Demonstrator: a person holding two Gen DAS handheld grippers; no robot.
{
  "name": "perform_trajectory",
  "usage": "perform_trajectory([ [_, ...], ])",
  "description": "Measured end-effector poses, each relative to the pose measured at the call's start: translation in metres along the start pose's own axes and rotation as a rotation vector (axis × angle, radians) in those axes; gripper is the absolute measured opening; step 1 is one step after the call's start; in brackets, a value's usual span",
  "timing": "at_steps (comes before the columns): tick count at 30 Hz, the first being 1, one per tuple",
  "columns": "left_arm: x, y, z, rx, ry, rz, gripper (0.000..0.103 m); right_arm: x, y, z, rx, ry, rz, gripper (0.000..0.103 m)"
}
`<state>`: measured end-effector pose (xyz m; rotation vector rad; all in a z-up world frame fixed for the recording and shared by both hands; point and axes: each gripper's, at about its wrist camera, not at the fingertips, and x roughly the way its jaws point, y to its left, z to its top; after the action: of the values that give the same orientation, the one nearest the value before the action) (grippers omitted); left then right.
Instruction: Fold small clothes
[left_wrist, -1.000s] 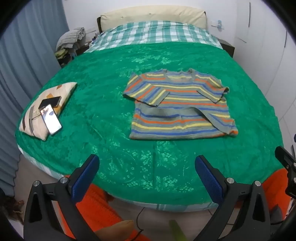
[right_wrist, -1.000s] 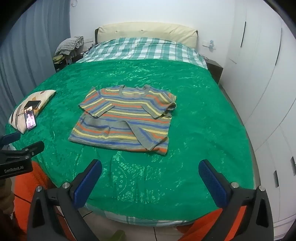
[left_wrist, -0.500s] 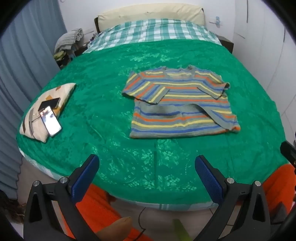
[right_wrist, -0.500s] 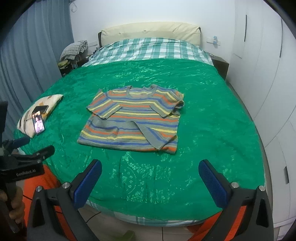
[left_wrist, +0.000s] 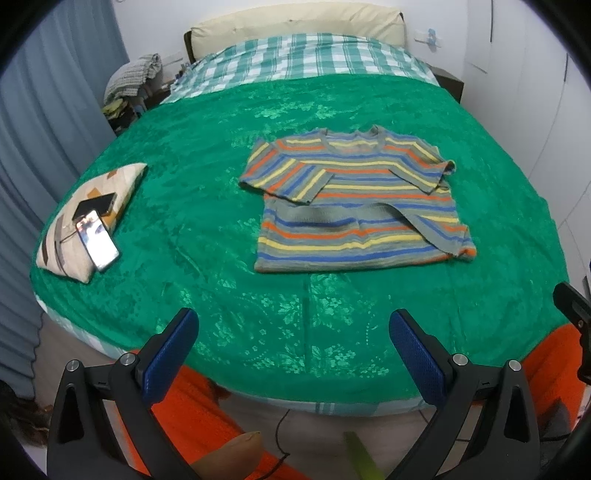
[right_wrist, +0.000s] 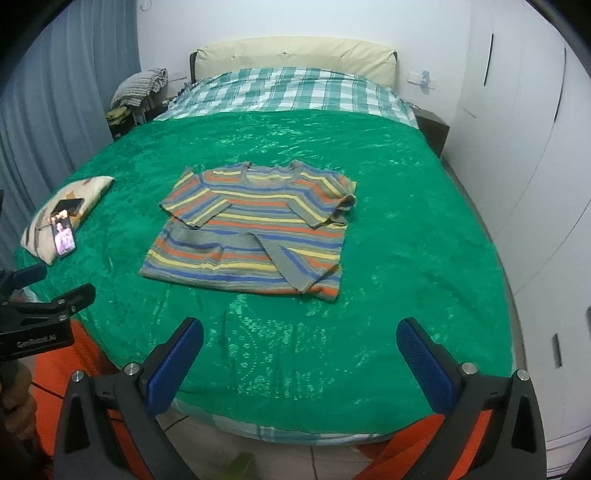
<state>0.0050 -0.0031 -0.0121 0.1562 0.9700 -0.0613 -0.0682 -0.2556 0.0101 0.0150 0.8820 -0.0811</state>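
Here, both grippers hung released at the foot of the bed, gripping nothing.

The left gripper (left_wrist: 293, 341) and right gripper (right_wrist: 299, 349) stood with jaws wide apart, well short of the sweater (left_wrist: 360, 201), which lay flat mid-bed on the green cover (right_wrist: 406, 240) with both sleeves folded across its front. A phone (left_wrist: 98, 245) rested on a small pillow (left_wrist: 122, 181) near the bed's left edge.

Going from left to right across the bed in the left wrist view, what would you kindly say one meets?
Patterned pillow with a lit phone on it → bare green bedspread → striped sweater.
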Motion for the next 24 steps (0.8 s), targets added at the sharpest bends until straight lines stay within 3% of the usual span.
perform_trajectory([
  [7, 0.004, 0.0014, -0.0027, -0.005, 0.014, 0.016, 0.103, 0.0041, 0.0053, -0.0017, -0.026, 0.047, -0.079, 0.103],
  [12, 0.007, 0.0008, -0.0045, -0.01, 0.023, 0.021, 0.103, -0.002, 0.0054, -0.001, -0.028, 0.033, -0.13, 0.103],
  [24, 0.0085, 0.0009, -0.004, -0.01, 0.029, 0.025, 0.103, -0.0018, 0.0011, -0.0013, -0.024, 0.042, -0.159, 0.103],
])
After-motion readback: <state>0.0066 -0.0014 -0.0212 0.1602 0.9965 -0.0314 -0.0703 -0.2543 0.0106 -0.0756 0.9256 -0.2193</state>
